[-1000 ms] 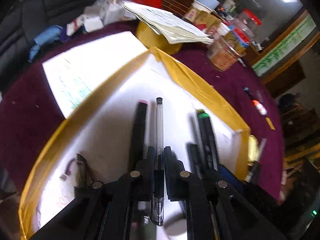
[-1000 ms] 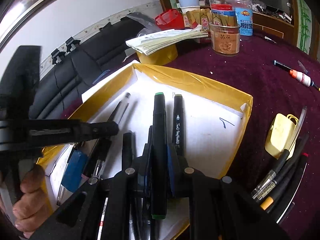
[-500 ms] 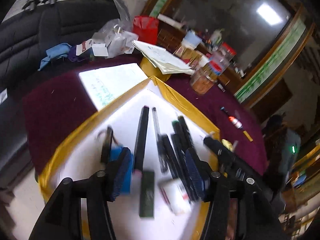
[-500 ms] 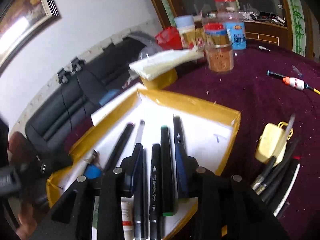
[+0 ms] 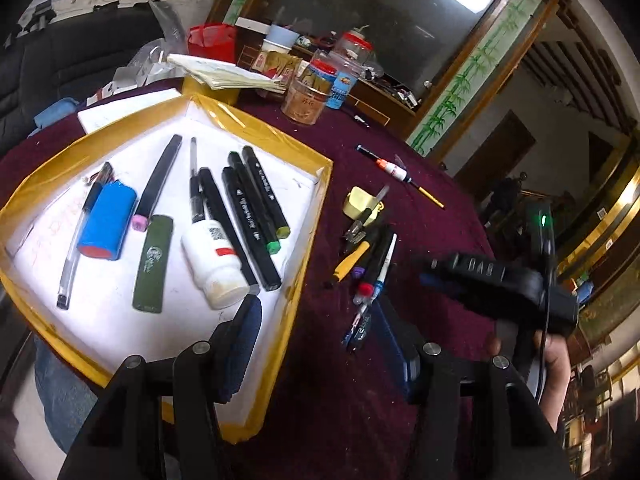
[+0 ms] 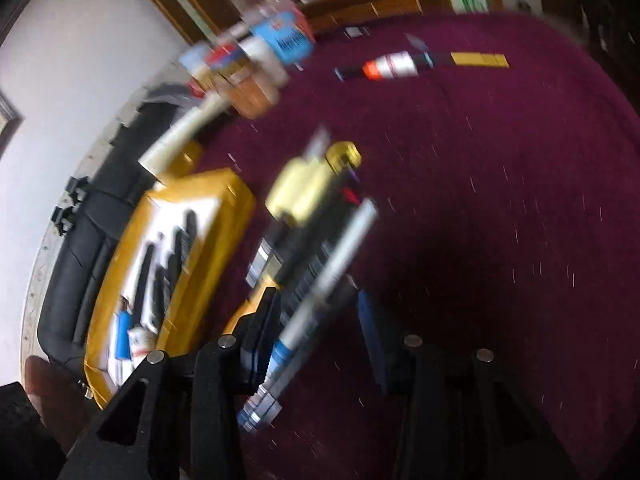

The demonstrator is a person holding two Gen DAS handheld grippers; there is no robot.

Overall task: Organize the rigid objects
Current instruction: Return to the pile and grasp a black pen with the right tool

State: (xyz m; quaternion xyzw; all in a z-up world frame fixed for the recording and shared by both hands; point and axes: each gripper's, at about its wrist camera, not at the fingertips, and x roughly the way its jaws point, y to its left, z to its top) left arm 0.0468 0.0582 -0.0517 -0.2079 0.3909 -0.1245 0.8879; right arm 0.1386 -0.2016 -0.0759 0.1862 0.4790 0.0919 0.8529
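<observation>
A yellow-edged box lid [image 5: 308,216] on the maroon table holds several pens and markers [image 5: 248,208], a blue cylinder [image 5: 106,220], a green case [image 5: 152,262] and a white bottle [image 5: 212,260]. My left gripper [image 5: 320,344] is open and empty above the lid's right edge. A pile of loose pens [image 5: 368,264] and a pale yellow item [image 5: 360,202] lie right of the lid. My right gripper [image 6: 320,328] is open over that pile [image 6: 320,264], blurred by motion; it also shows in the left wrist view [image 5: 480,276].
Jars and tins [image 5: 312,92], a stack of papers [image 5: 228,74] and a red container [image 5: 212,40] stand at the table's far side. An orange-and-white pen [image 5: 394,168] lies apart on the cloth. A black sofa [image 5: 72,60] is behind.
Both grippers have opened, left a pen and a green marker in the lid, and pulled back. The right gripper has swung right over the loose pen pile.
</observation>
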